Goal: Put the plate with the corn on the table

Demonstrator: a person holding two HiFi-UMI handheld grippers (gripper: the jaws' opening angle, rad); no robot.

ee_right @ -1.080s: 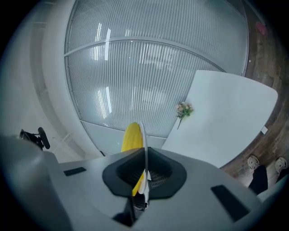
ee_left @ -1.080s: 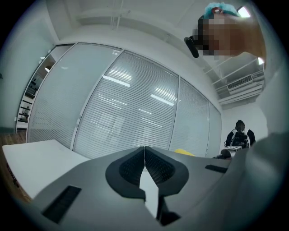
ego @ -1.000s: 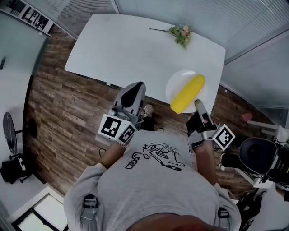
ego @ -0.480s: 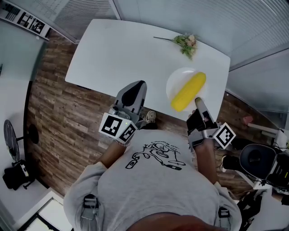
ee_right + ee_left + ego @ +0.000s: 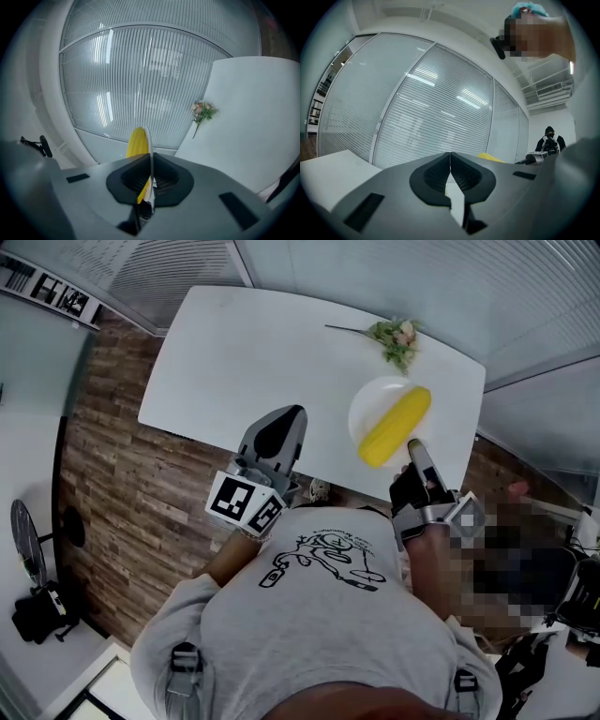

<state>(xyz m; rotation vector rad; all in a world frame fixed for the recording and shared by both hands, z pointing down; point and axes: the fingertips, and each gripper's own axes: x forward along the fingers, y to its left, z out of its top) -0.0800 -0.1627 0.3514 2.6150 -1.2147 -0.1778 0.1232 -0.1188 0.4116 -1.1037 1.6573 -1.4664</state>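
Note:
A white plate [image 5: 370,412] carries a yellow corn cob [image 5: 395,427] and hangs over the right part of the white table [image 5: 253,352]. My right gripper [image 5: 413,445] is shut on the plate's near rim. In the right gripper view the plate [image 5: 146,140] shows edge-on between the jaws, with the corn [image 5: 137,143] on its left side. My left gripper [image 5: 281,430] is held near the table's front edge, shut with nothing in it; its jaws [image 5: 450,161] meet in the left gripper view.
A small sprig of flowers [image 5: 395,336] lies at the table's far right edge, also in the right gripper view as flowers [image 5: 202,112]. Wooden floor [image 5: 122,474] lies left of the table. Glass walls with blinds stand behind it.
The plate with the corn and my right gripper have moved a little further over the table. The left gripper has barely moved.

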